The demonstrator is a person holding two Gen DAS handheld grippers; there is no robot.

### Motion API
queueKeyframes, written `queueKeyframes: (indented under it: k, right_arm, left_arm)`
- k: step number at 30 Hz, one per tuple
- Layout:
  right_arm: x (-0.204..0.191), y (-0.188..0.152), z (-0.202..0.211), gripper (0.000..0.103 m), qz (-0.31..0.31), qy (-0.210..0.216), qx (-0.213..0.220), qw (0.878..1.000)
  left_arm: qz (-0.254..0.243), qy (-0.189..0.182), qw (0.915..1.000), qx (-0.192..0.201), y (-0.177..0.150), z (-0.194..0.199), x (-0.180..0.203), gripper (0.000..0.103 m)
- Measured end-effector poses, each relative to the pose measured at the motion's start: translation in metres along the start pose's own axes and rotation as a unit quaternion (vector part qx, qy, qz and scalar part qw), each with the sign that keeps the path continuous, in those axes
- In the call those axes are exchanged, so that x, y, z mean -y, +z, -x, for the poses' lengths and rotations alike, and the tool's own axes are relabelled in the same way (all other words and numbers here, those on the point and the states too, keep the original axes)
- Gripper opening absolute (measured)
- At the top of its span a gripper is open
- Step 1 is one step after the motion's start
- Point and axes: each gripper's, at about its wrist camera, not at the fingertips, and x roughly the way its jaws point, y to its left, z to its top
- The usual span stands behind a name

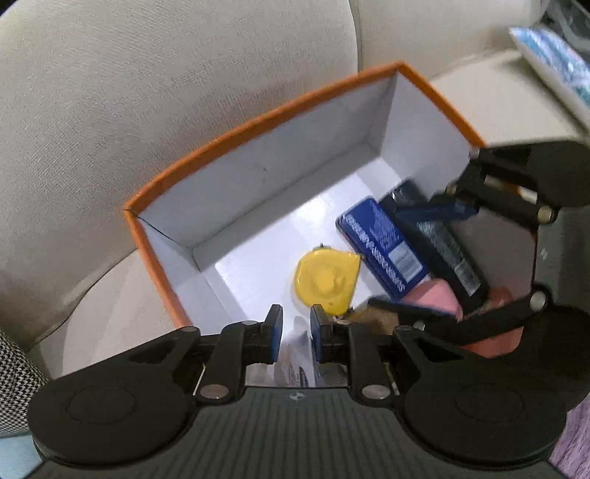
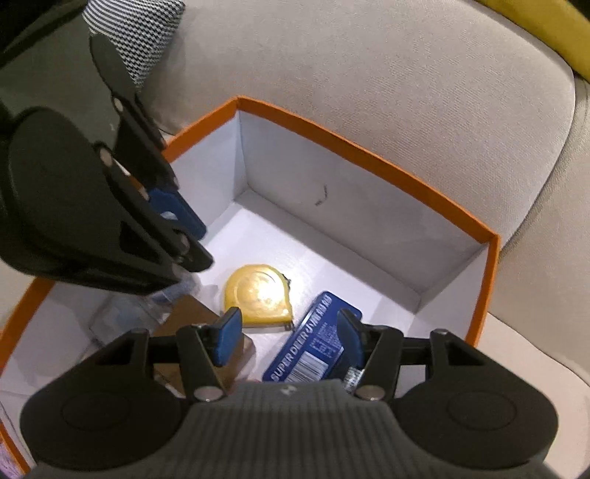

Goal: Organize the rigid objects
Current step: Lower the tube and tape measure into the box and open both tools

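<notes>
An orange-rimmed white box (image 1: 236,129) (image 2: 368,151) sits on a beige sofa. Inside lie a yellow tape measure (image 1: 326,282) (image 2: 258,294), a blue "Super Deer" box (image 1: 383,247) (image 2: 313,346), a dark tube (image 1: 442,239), a pink item (image 1: 438,298) and a brown cardboard piece (image 2: 191,317). My left gripper (image 1: 296,331) hangs over the box's near end, jaws narrowly apart and empty. My right gripper (image 2: 289,335) is open and empty above the blue box and tape measure. Each gripper shows in the other's view, the right one (image 1: 516,235) and the left one (image 2: 110,206).
Beige sofa cushions (image 1: 147,92) (image 2: 405,73) surround the box. A black-and-white patterned cushion (image 2: 140,33) lies at the left. A blue-and-white packet (image 1: 553,62) rests on the sofa arm at far right. A yellow fabric edge (image 2: 545,25) shows at top right.
</notes>
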Motion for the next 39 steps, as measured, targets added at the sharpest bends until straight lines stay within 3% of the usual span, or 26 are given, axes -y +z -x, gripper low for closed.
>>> queueKeyframes:
  k: [1,5,10,15,20,30,39]
  right_arm:
    - [-0.003,0.0,0.001,0.058,0.001,0.004,0.004,1.0]
    - [-0.015,0.003,0.005,0.058,0.011,0.047,0.019,0.999]
    - [-0.042,0.006,0.006,0.056,0.06,0.081,0.021,0.995]
    - [-0.052,0.016,-0.008,0.029,0.049,0.088,0.021,0.995]
    - [-0.044,0.028,-0.028,0.02,-0.004,0.079,0.007,0.997]
    - [-0.036,0.043,-0.042,0.021,-0.022,0.083,-0.013,0.996]
    - [-0.028,0.053,-0.06,0.022,-0.035,0.078,-0.025,0.996]
  left_arm:
    - [0.002,0.0,0.9999,0.016,-0.003,0.006,-0.003,0.035]
    - [0.029,-0.021,0.9961,0.08,-0.016,0.038,-0.018,0.036]
    - [0.09,-0.034,0.9849,0.144,-0.042,0.069,-0.04,0.036]
    - [0.149,-0.03,0.9719,0.18,-0.064,0.075,-0.059,0.036]
    - [0.18,-0.026,0.9667,0.181,-0.078,0.069,-0.076,0.036]
    - [0.194,-0.042,0.9671,0.159,-0.087,0.046,-0.084,0.036]
    - [0.216,-0.058,0.9623,0.155,-0.084,0.037,-0.089,0.036]
